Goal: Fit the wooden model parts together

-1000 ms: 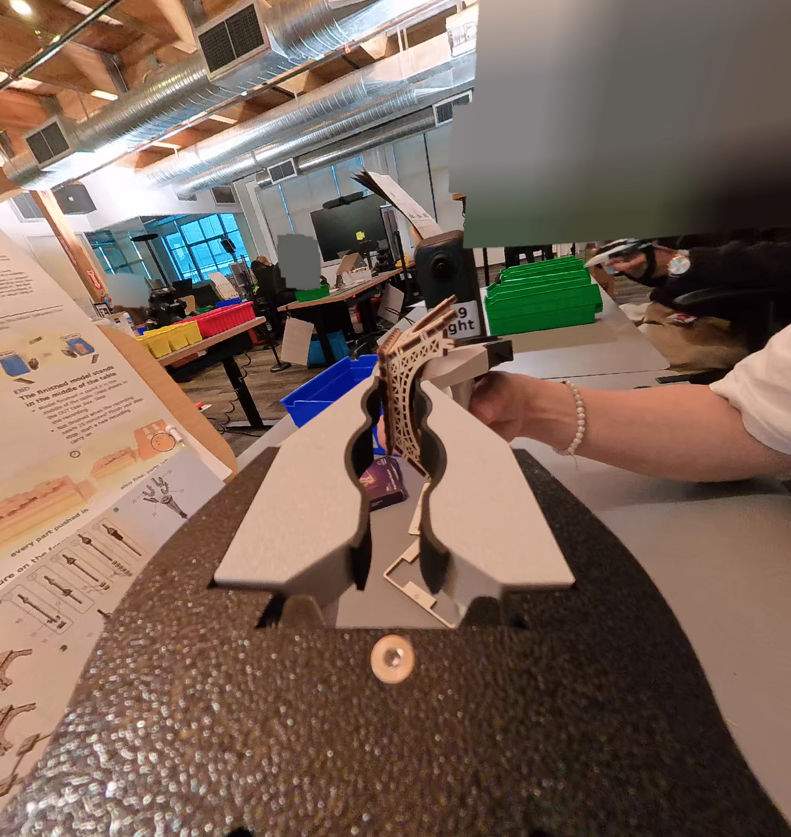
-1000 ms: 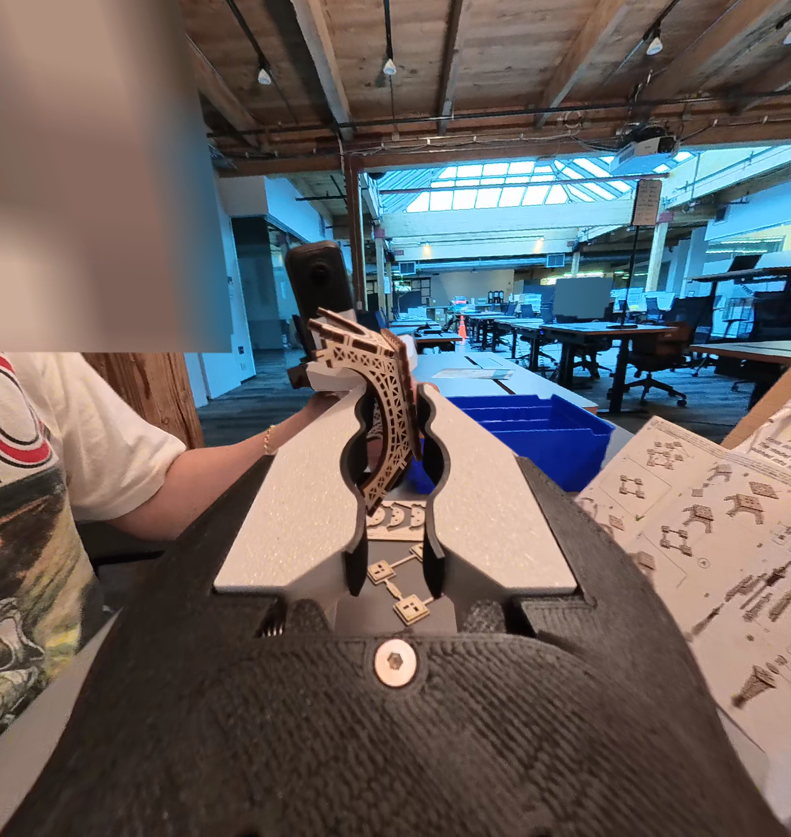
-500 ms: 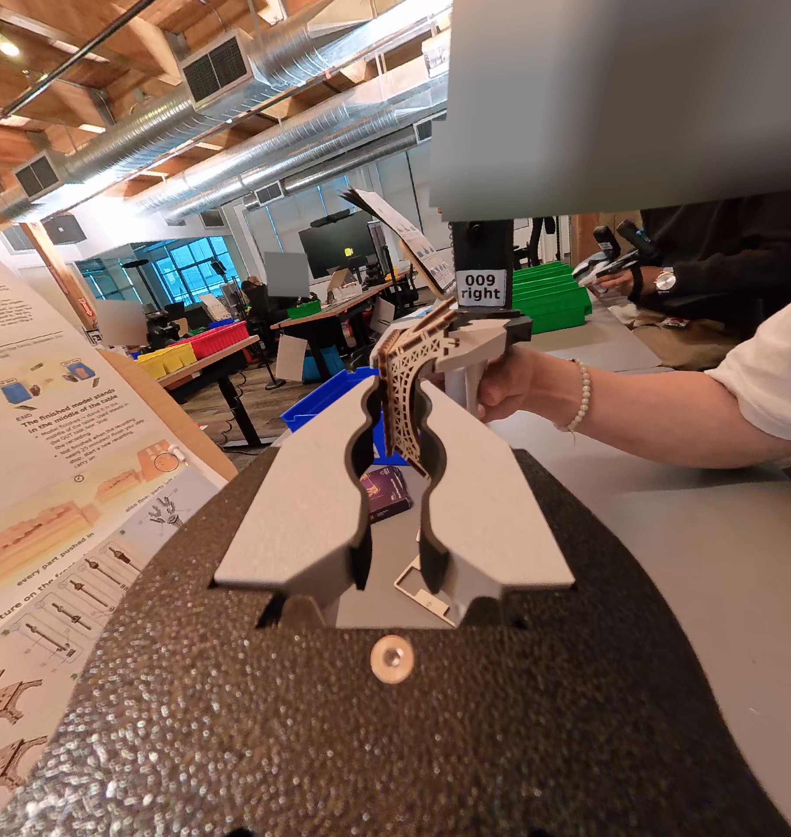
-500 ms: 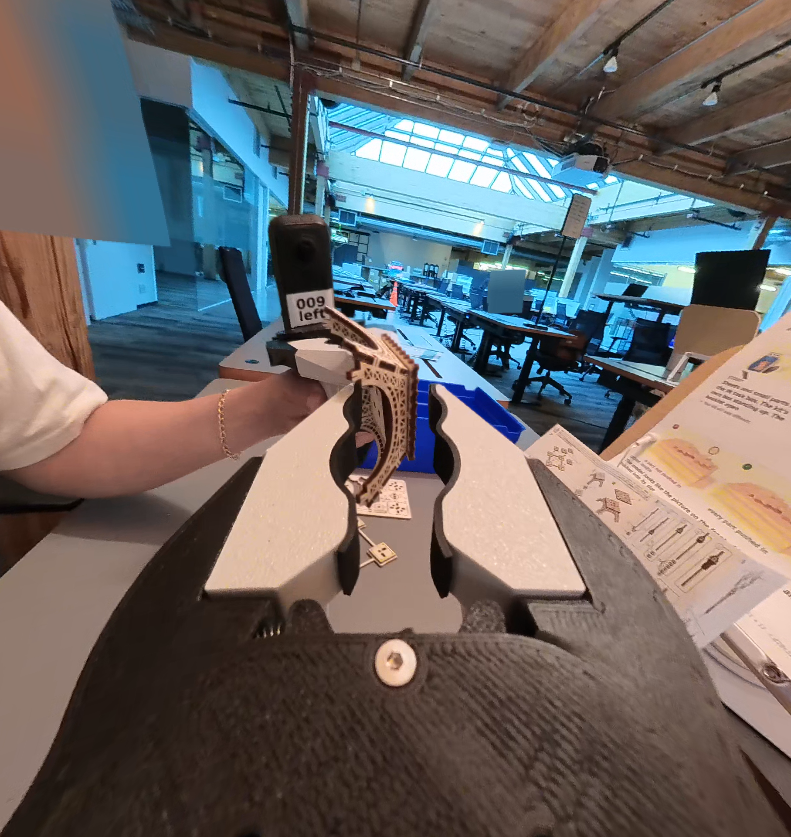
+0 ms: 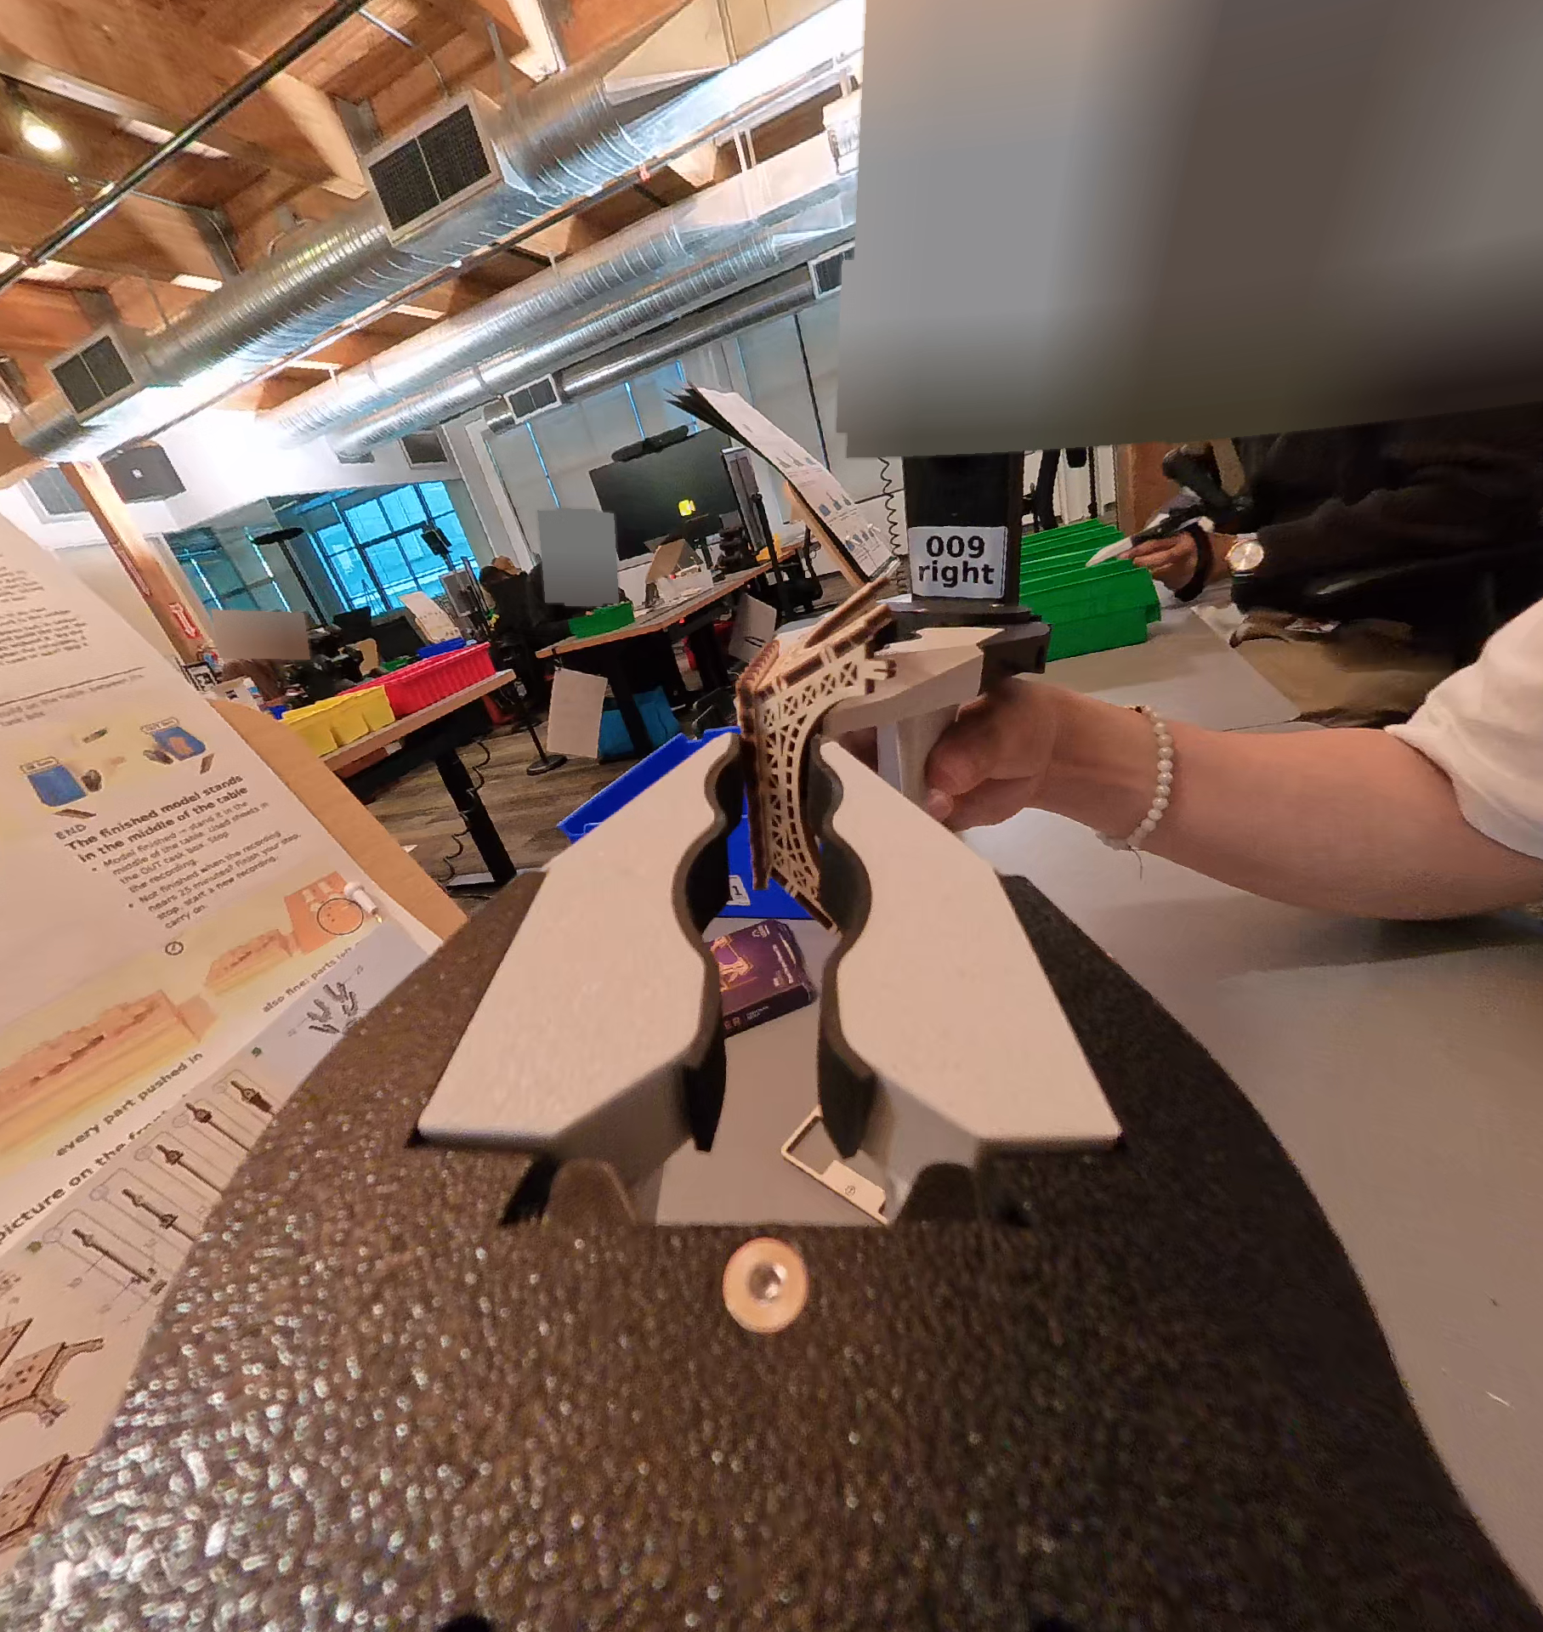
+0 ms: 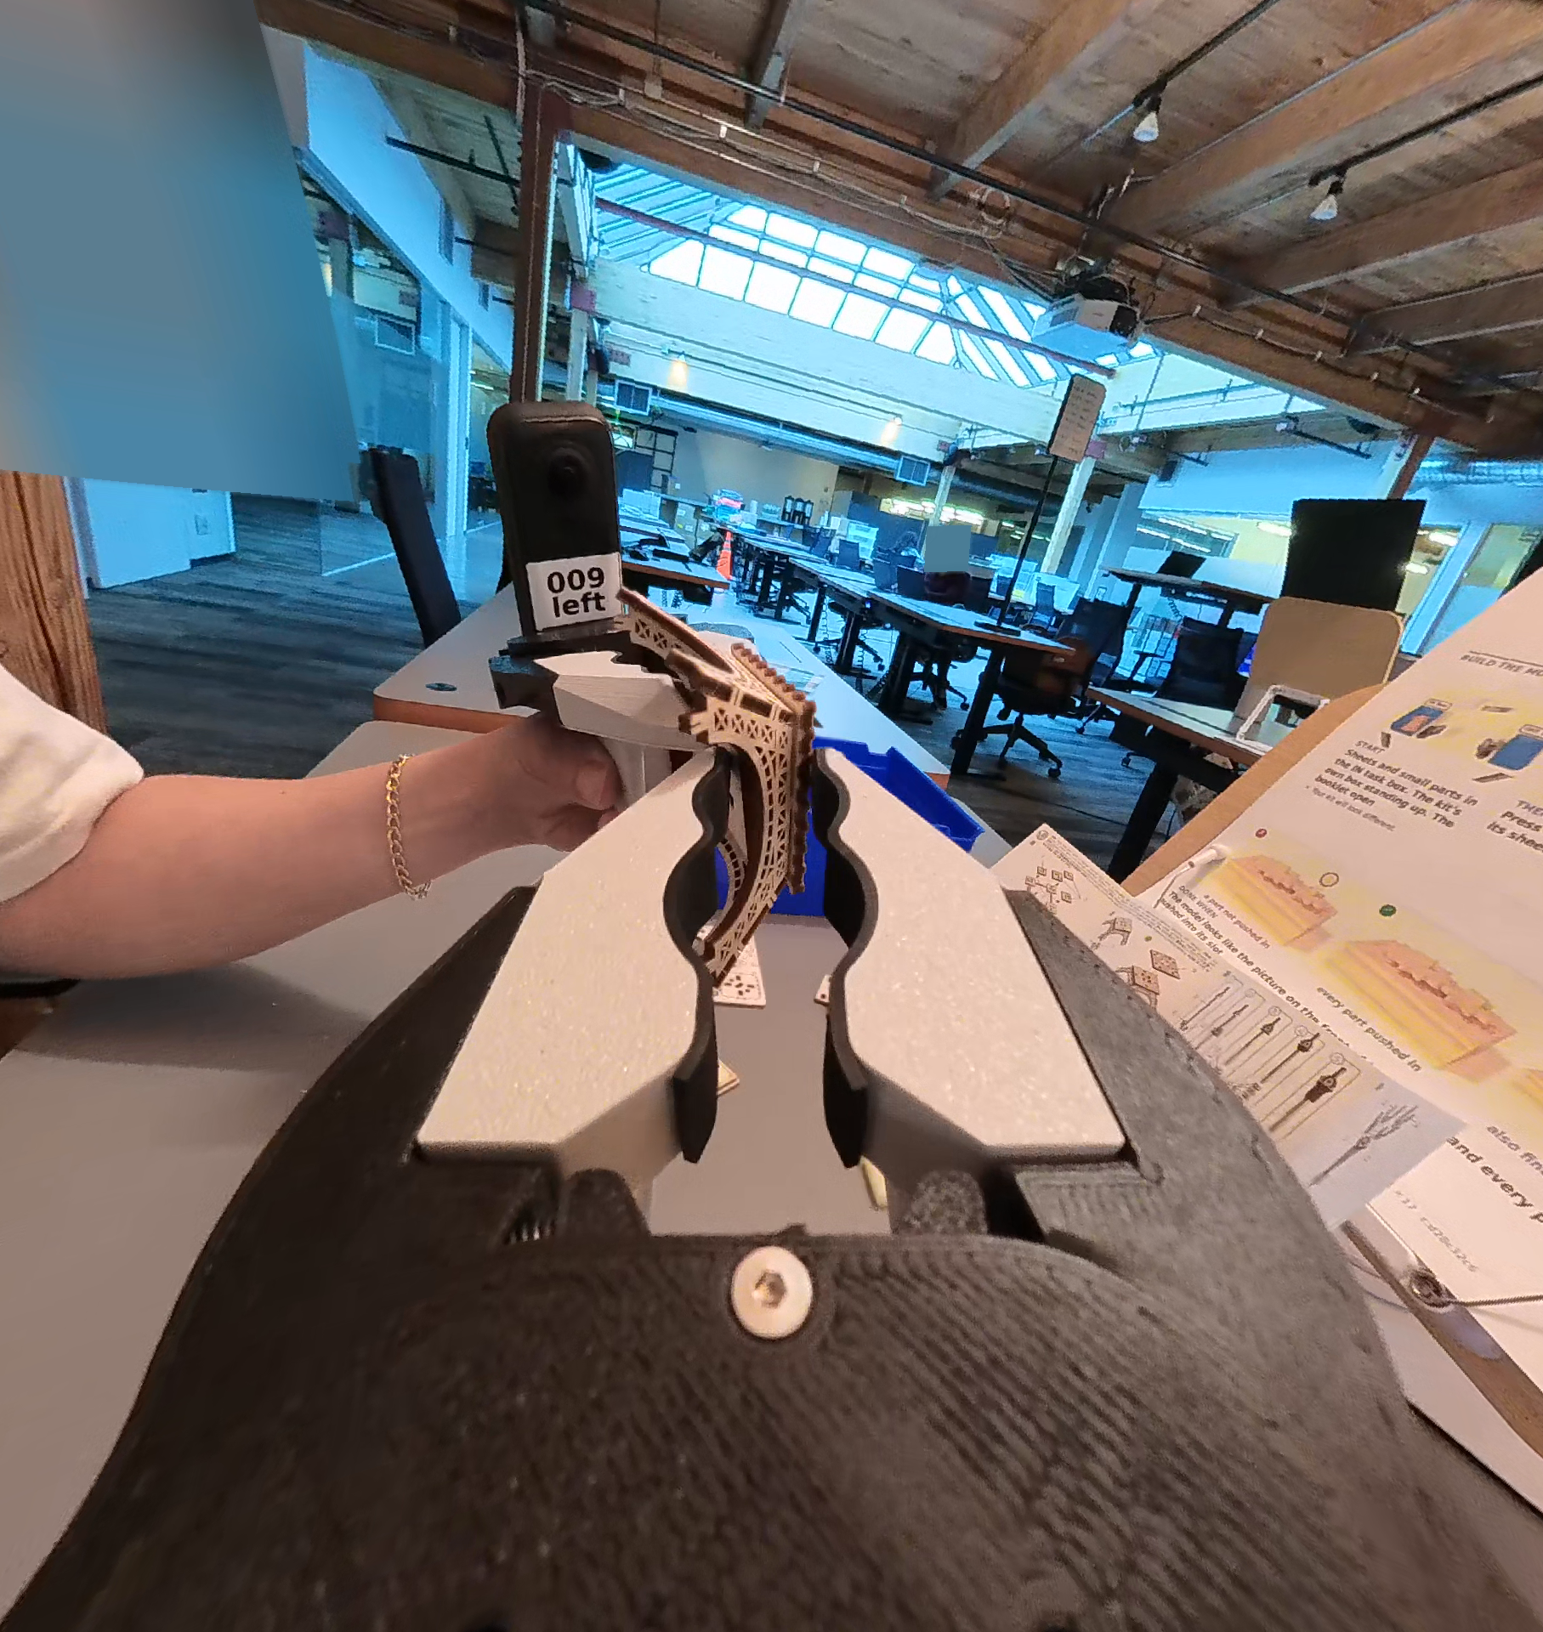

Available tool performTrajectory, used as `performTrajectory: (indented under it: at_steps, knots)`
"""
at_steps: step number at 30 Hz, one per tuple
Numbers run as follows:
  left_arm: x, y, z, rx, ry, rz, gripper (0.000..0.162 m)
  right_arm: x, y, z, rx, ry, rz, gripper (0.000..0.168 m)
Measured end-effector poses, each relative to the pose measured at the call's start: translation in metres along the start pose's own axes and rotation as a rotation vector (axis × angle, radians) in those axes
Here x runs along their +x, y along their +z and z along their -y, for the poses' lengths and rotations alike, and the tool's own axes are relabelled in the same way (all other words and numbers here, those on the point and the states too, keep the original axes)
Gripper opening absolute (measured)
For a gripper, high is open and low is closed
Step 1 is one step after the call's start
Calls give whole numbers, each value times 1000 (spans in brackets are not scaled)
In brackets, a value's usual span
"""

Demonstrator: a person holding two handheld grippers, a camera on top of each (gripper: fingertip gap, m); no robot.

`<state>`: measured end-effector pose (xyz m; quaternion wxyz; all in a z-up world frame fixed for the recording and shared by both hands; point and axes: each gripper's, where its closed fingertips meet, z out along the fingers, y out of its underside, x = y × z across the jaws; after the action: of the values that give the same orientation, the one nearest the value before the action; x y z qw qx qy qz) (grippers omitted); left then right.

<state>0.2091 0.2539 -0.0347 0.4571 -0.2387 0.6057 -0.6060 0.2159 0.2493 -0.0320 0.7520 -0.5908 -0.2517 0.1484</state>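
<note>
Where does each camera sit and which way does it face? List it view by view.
Left wrist view: on the left gripper, looking along its fingers at the wooden model part; the person's right hand shows beyond.
Right wrist view: on the right gripper, facing the opposite way; the left hand shows.
Shared: the part, the grey table, the instruction sheets.

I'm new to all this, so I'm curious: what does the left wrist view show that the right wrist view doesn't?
Only the left wrist view shows the purple box on the table, green bins and the right gripper from outside. Only the right wrist view shows the left gripper from outside and a gold bracelet. Both show the wooden model piece and a blue bin.
</note>
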Motion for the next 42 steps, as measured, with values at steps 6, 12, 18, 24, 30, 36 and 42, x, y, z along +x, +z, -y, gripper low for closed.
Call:
performTrajectory:
  at_steps: [6,12,18,24,30,36,42]
  knots:
    - [2,1,-4,-20,-10,-28,11,-1,1,-2,-4,11,8,18]
    - [2,-1,-7,-5,-12,-36,11,-3,2,-6,-29,3,26,16]
    - [-1,-2,-11,-17,-14,-40,11,0,3,-10,-45,13,25,15]
    - [-3,-4,-11,-35,4,-39,11,0,5,-11,-45,-6,14,14]
    - [-1,-4,-9,-28,10,-51,11,-1,5,-9,-39,-23,18,14]
    - [-1,-4,-10,-30,-10,-59,11,-1,5,-9,-34,-7,21,14]
    - [-1,-4,-9,-24,-25,-56,11,-1,5,-8,-26,11,20,14]
